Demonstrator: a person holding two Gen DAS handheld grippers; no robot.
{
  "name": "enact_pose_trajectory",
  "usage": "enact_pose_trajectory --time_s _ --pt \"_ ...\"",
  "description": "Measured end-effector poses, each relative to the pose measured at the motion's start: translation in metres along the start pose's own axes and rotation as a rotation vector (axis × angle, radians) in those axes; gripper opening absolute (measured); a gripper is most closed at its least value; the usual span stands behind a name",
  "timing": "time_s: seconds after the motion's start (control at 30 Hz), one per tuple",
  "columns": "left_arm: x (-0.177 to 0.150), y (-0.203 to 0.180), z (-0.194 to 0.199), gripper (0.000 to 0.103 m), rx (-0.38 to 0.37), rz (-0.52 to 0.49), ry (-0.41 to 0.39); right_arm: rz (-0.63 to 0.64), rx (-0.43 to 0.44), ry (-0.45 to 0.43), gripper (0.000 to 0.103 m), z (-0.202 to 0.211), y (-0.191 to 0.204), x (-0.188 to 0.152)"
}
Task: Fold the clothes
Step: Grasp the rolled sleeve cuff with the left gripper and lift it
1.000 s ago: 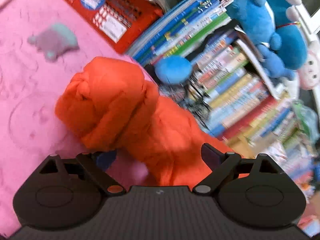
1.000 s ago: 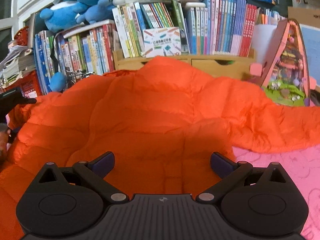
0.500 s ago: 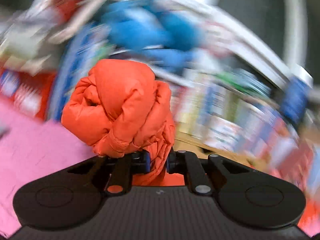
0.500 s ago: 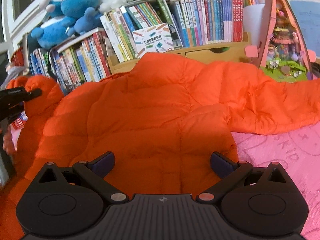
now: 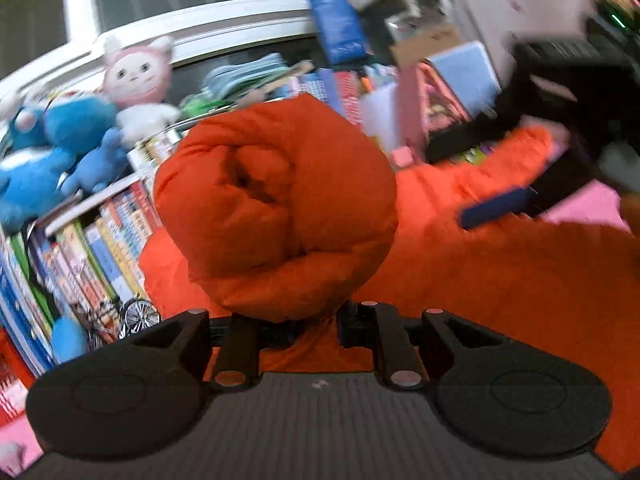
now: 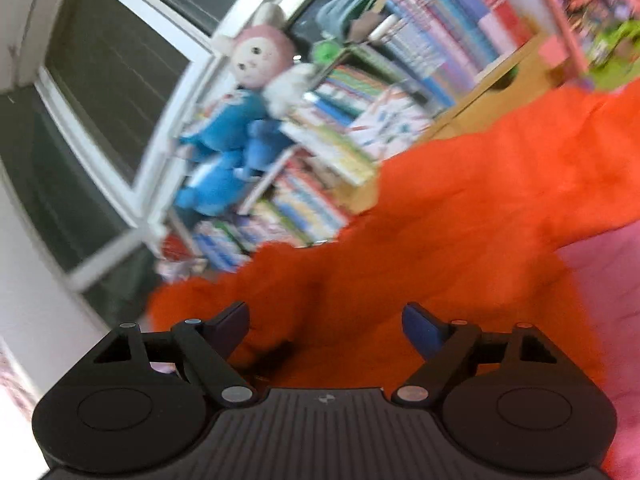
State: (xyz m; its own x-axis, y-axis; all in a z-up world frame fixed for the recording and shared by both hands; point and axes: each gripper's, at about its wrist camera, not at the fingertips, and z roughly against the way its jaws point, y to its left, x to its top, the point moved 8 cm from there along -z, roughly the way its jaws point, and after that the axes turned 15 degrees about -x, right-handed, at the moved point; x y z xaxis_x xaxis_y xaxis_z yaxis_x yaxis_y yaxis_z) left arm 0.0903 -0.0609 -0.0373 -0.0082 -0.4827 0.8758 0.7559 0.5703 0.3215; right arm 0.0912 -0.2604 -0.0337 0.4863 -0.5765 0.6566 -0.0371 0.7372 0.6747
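Where pinched, orange jacket [image 5: 276, 216] above left hand-held gripper [image 5: 316, 326]

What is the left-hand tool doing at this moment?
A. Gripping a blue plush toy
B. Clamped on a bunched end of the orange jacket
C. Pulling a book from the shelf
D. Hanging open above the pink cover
B: in the left wrist view the left gripper has its jaws closed on the orange jacket, whose bunched end bulges just above them.

The right tool [image 6: 325, 320] hung with its fingers spread wide above the puffy orange quilted jacket [image 6: 460, 216]; blurred bookshelves [image 6: 320, 184] stood ahead.
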Motion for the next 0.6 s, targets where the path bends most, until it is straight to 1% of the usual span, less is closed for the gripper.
enact_pose_trajectory --time_s 0.1,0.13,0.17,0.2,0.27,0.37,0.43,0.5,0.53,0.6 --pt "0.0 -0.018 -0.004 0.021 -0.01 -0.098 0.025 0.033 0.033 0.017 0.085 -0.003 0.013 0.0" --pt "-0.001 -0.022 -0.004 0.023 -0.01 -0.132 0.031 0.048 0.045 0.02 0.086 -0.003 0.019 -0.001" --pt "-0.002 -0.026 -0.004 0.026 -0.011 -0.157 0.035 0.064 0.061 0.022 0.088 -0.002 0.024 -0.002" --pt "-0.004 -0.028 -0.004 0.026 -0.015 -0.174 0.04 0.077 0.074 0.021 0.093 -0.001 0.028 -0.003" --pt "-0.007 -0.033 -0.004 0.027 -0.023 -0.212 0.053 0.11 0.059 0.006 0.097 0.002 0.032 -0.003" --pt "-0.01 -0.043 -0.005 0.028 -0.028 -0.277 0.067 0.171 0.013 -0.027 0.097 0.011 0.036 -0.001" --pt "-0.012 -0.048 -0.005 0.028 -0.037 -0.296 0.077 0.235 -0.032 -0.05 0.095 0.017 0.039 -0.002" --pt "-0.014 -0.051 -0.007 0.028 -0.048 -0.304 0.087 0.282 -0.07 -0.024 0.089 0.011 0.04 -0.01" --pt "-0.016 -0.053 -0.007 0.028 -0.054 -0.308 0.093 0.306 -0.088 -0.011 0.088 0.008 0.04 -0.014" --pt "-0.019 -0.055 -0.009 0.028 -0.066 -0.31 0.113 0.353 -0.126 0.015 0.078 0.002 0.041 -0.023"
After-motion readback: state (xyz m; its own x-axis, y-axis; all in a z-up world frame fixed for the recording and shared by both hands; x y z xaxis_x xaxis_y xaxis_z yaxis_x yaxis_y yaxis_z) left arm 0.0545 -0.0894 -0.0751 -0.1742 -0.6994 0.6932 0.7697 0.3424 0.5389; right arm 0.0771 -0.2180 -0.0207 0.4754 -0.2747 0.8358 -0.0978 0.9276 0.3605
